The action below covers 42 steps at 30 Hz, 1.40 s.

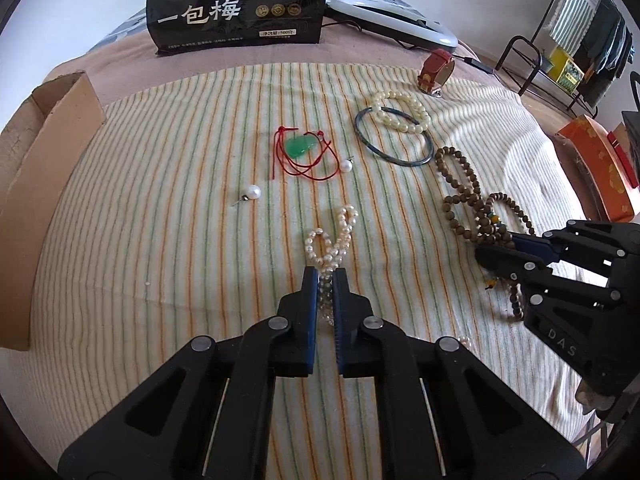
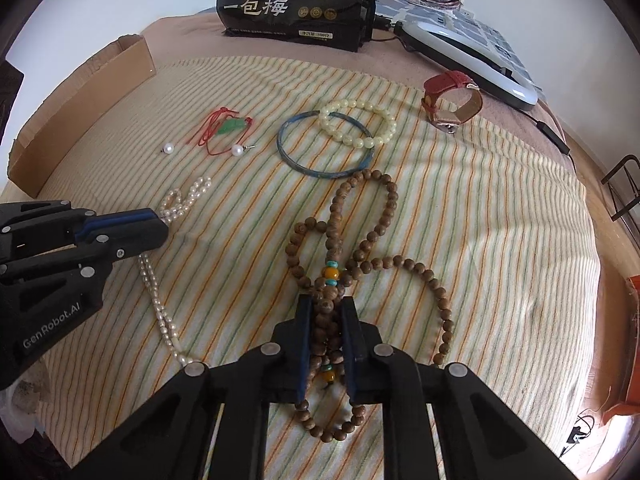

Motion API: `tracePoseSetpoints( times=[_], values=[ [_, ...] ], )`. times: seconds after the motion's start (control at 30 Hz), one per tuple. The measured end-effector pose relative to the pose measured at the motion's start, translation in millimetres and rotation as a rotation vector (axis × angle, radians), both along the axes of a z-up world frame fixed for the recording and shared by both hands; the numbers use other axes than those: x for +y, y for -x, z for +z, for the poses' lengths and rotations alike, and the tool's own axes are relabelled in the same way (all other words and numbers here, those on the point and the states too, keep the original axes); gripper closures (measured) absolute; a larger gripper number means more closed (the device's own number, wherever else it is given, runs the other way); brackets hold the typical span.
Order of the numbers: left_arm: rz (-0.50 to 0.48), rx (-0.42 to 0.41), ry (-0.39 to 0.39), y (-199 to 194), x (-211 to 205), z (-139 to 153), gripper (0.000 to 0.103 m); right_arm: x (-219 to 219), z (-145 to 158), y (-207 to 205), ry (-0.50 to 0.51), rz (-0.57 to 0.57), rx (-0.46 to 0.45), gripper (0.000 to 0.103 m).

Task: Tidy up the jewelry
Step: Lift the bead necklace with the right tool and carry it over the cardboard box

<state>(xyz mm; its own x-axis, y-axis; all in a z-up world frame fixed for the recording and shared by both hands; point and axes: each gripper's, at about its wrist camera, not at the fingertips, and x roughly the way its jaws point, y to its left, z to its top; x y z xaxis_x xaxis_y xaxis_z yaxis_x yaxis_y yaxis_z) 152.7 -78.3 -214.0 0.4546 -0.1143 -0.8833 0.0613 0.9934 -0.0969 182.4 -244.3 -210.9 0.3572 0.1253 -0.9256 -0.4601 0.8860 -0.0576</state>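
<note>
Pearls fill the middle of the left wrist view: the left gripper (image 1: 325, 276) has its blue-lined fingers drawn narrow onto the pearl necklace (image 1: 332, 236), whose small white beads loop out just beyond the fingertips on the striped cloth (image 1: 168, 240). Taking the jade pendant on its red cord (image 1: 298, 148) as the landmark, one pearl earring (image 1: 253, 192) lies nearer the camera and to its left, a second pearl earring (image 1: 346, 165) sits just beside the cord on the right, and the blue bangle (image 1: 394, 138) lies further right with the cream bead bracelet (image 1: 400, 110) overlapping its far edge. The red leather watch (image 1: 436, 68) stands beyond the bangle, and the black snack bag (image 1: 240, 4) stands well behind the pendant. A cardboard box (image 1: 44, 168) lies at the far left. On the right, the right gripper (image 1: 500, 248) rests on the wooden bead mala (image 1: 464, 184).

From the right wrist, the right gripper (image 2: 326, 304) is pinched close on a bunch of the wooden bead mala (image 2: 360, 240), with several strands squeezed between the pads and loops spilling out ahead and behind. The jade pendant on its red cord (image 2: 230, 127) lies far ahead to the left, the blue bangle (image 2: 324, 148) to its right, and the left gripper (image 2: 160, 224), nearer than the pendant, grips the pearl necklace (image 2: 160, 312).
</note>
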Motion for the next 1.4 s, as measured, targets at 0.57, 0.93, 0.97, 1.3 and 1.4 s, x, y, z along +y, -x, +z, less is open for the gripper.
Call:
tracePoseSetpoints(
  times=[0.57, 0.93, 0.97, 1.3, 1.4],
  values=[
    [-0.027, -0.173, -0.015, 31.7, 24.3, 76.9, 0.097, -33.4, 85.3, 24.3, -0.115, -0.146, -0.145, 0.092],
    [-0.012, -0.307, 0.004, 50.1, 66.7, 142.4, 0.097, -23.2, 159.4, 51.3, -0.168, -0.156, -0.288, 0.092],
    [-0.003, -0.313, 0.011, 50.4, 72.9, 148.1, 0.097, -19.8, 165.6, 53.3, -0.175, -0.154, -0.299, 0.092],
    [0.084, -0.416, 0.007, 60.4, 137.8, 197.3, 0.097, 41.0, 214.5, 55.3, -0.222, -0.065, -0.365, 0.092],
    [0.116, -0.425, 0.003, 61.3, 160.0, 204.4, 0.097, 65.7, 223.0, 50.8, -0.244, -0.028, -0.372, 0.092]
  ],
)
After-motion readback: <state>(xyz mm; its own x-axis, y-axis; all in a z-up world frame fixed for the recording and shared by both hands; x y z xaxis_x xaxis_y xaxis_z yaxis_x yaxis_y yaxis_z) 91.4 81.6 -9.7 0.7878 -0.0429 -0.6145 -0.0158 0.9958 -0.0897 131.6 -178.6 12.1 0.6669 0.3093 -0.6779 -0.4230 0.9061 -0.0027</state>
